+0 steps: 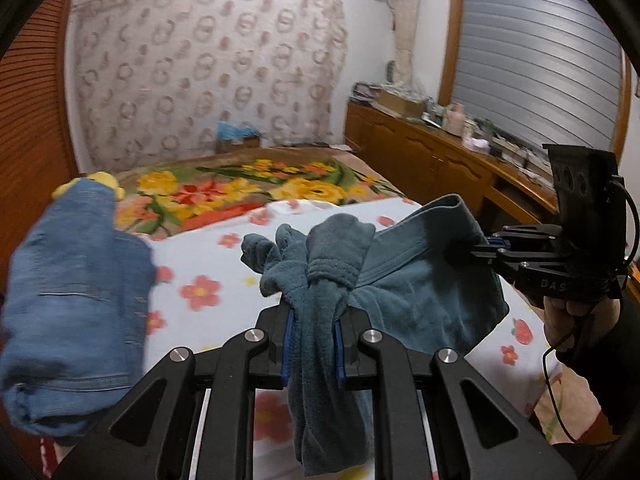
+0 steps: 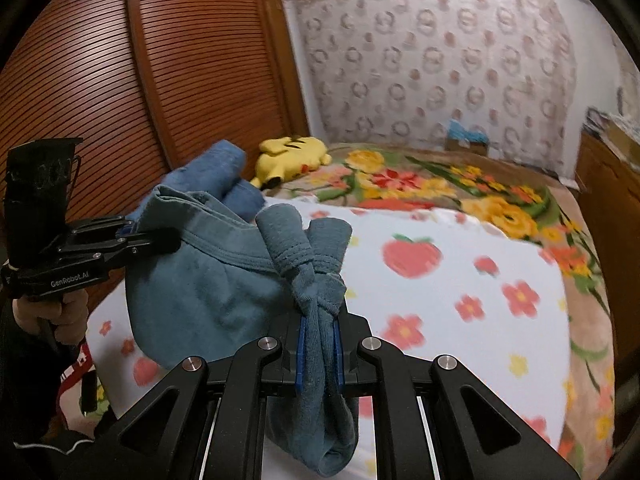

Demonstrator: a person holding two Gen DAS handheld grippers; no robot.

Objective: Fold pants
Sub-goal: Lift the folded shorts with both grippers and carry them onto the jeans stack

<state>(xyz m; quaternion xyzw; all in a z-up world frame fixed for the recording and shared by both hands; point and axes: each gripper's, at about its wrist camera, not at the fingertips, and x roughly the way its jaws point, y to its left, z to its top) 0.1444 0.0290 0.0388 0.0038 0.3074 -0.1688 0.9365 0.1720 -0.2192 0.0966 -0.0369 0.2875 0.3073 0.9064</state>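
Teal fleece pants [image 1: 420, 280] hang in the air above the bed, held between both grippers. My left gripper [image 1: 312, 340] is shut on a bunched cuffed end of the pants, with cloth hanging below the fingers. My right gripper [image 2: 320, 352] is shut on another bunched part of the pants [image 2: 208, 280]. Each gripper shows in the other's view: the right gripper [image 1: 480, 248] clamps the waistband edge at the right, and the left gripper [image 2: 160, 240] clamps it at the left.
The bed [image 2: 460, 300] has a white flowered sheet and a bright floral blanket [image 1: 240, 192] behind. Folded blue jeans [image 1: 76, 300] lie at the left. A yellow plush toy [image 2: 292, 156] lies by the wooden slatted wardrobe [image 2: 160, 80]. A cluttered wooden dresser [image 1: 440, 152] stands at the right.
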